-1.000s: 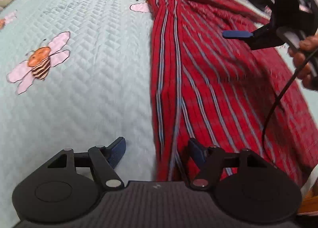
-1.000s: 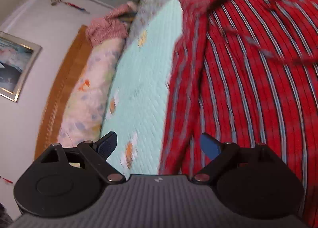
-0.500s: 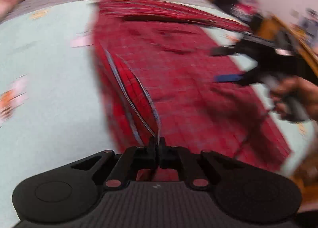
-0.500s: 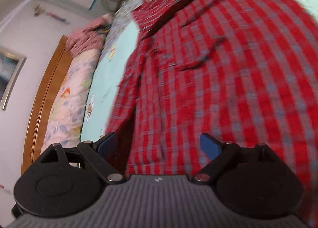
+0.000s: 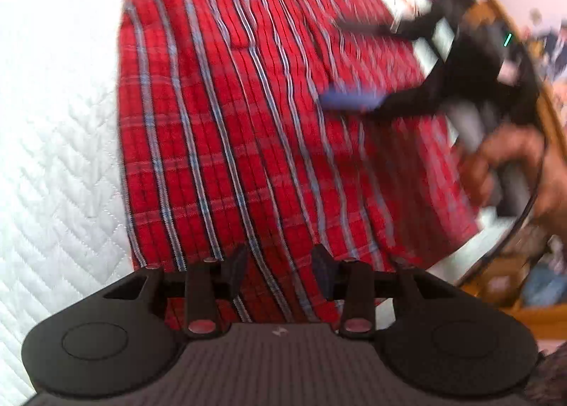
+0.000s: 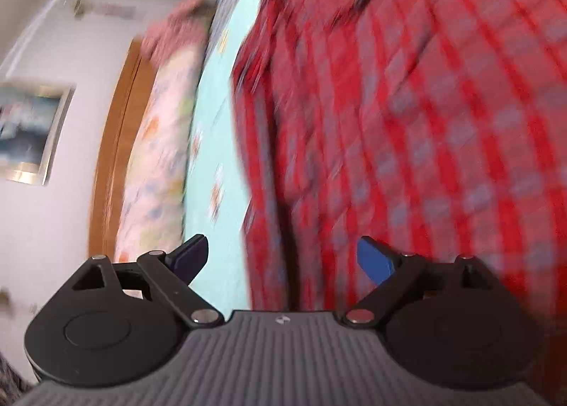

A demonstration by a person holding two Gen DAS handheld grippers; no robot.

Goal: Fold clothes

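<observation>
A red plaid shirt (image 5: 248,122) with blue-white stripes lies spread on the pale quilted bedspread (image 5: 53,158). My left gripper (image 5: 280,260) points steeply down over the shirt's near hem. Its jaws are opening, the cloth lies under the gap, and the pads do not press on it. In the left wrist view my right gripper (image 5: 354,62) hovers open over the shirt's right half, held by a hand (image 5: 514,165). In the blurred right wrist view the right gripper (image 6: 281,250) stands wide open low over the shirt's (image 6: 407,122) left edge, with nothing between its fingers.
Mint bedspread (image 6: 219,144) runs left of the shirt. Beyond it lie a flowered pillow (image 6: 156,158), a pink cloth (image 6: 177,27) and the wooden headboard (image 6: 113,144), with a framed picture (image 6: 32,133) on the wall. Wooden furniture (image 5: 553,115) stands past the bed's right edge.
My left gripper shut on the shirt's left edge, carried it rightward, and its jaws have now parted again. My right gripper has sunk closer to the shirt, still open.
</observation>
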